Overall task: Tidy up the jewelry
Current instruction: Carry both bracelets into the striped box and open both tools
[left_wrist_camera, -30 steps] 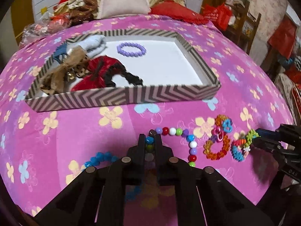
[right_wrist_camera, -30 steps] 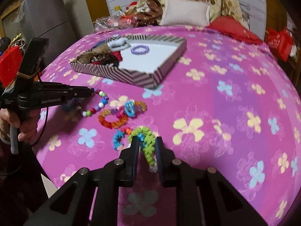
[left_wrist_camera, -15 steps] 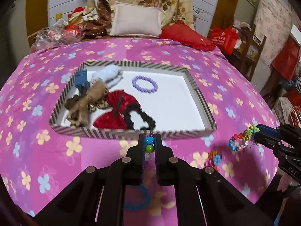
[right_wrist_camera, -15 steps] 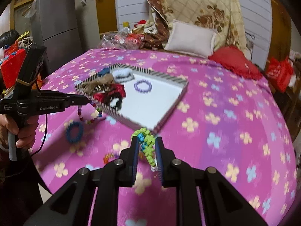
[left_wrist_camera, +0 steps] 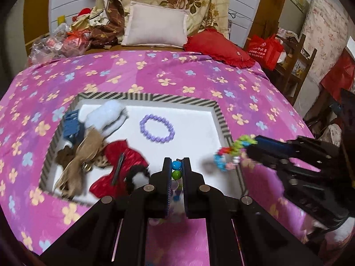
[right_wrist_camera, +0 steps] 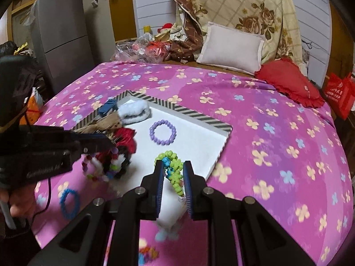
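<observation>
A zigzag-rimmed box (left_wrist_camera: 218,113) (right_wrist_camera: 200,117) with a white floor lies on the pink flowered bed. Inside are a purple bead bracelet (left_wrist_camera: 157,128) (right_wrist_camera: 163,132), a red bow (left_wrist_camera: 121,168), a tan bow (left_wrist_camera: 84,153), a pale blue scrunchie (left_wrist_camera: 104,116) and a blue clip (left_wrist_camera: 71,123). My left gripper (left_wrist_camera: 176,166) (right_wrist_camera: 111,143) is shut on a multicoloured bead string (left_wrist_camera: 176,169) (right_wrist_camera: 95,173), above the box's near edge. My right gripper (right_wrist_camera: 172,166) (left_wrist_camera: 249,147) is shut on a green and multicoloured bead bracelet (right_wrist_camera: 174,170) (left_wrist_camera: 233,153), over the box's near right corner.
A blue bracelet (right_wrist_camera: 69,202) and another coloured bead piece (right_wrist_camera: 147,253) lie on the bedspread in front of the box. Pillows (left_wrist_camera: 155,27), a red cushion (left_wrist_camera: 216,48) and bags sit at the bed's head. A hand (right_wrist_camera: 18,204) holds the left gripper's handle.
Both grippers lifted their bead pieces off the bedspread and carried them up and forward to above the box's near edge. The box now sits much closer under both grippers.
</observation>
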Demonstrator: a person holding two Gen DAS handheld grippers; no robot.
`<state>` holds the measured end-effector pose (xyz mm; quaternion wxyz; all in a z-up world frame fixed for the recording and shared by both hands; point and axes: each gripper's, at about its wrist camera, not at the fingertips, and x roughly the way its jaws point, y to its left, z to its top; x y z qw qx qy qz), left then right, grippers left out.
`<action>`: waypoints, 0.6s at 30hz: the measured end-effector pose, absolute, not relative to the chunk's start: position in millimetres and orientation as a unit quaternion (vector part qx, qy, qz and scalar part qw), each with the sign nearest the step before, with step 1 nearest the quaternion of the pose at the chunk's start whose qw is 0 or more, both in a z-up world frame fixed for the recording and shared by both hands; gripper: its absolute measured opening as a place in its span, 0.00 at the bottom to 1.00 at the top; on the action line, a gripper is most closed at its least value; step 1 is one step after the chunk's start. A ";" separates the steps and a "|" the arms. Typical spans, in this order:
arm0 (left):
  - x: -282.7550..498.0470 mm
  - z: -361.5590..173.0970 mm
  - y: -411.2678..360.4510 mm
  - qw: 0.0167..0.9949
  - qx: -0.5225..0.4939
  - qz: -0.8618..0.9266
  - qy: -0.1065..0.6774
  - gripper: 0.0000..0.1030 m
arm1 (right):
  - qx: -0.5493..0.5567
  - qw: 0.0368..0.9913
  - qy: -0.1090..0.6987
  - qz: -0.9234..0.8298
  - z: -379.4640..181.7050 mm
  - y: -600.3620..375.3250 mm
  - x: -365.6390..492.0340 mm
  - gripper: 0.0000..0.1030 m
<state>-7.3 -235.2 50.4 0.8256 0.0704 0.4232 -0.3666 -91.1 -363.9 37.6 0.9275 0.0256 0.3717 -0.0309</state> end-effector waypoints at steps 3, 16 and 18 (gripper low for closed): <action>3.7 46.9 -249.2 0.821 0.067 -0.371 0.430 0.10 | 0.042 0.923 0.380 -0.030 28.6 -376.0 -67.8 0.17; 62.2 -22.1 -248.2 0.811 0.048 -0.289 0.507 0.10 | 0.075 0.898 0.431 -0.045 -26.2 -420.8 26.1 0.17; 66.2 -24.8 -245.8 0.812 0.043 -0.283 0.508 0.10 | 0.071 0.897 0.434 -0.054 -30.9 -423.2 35.8 0.17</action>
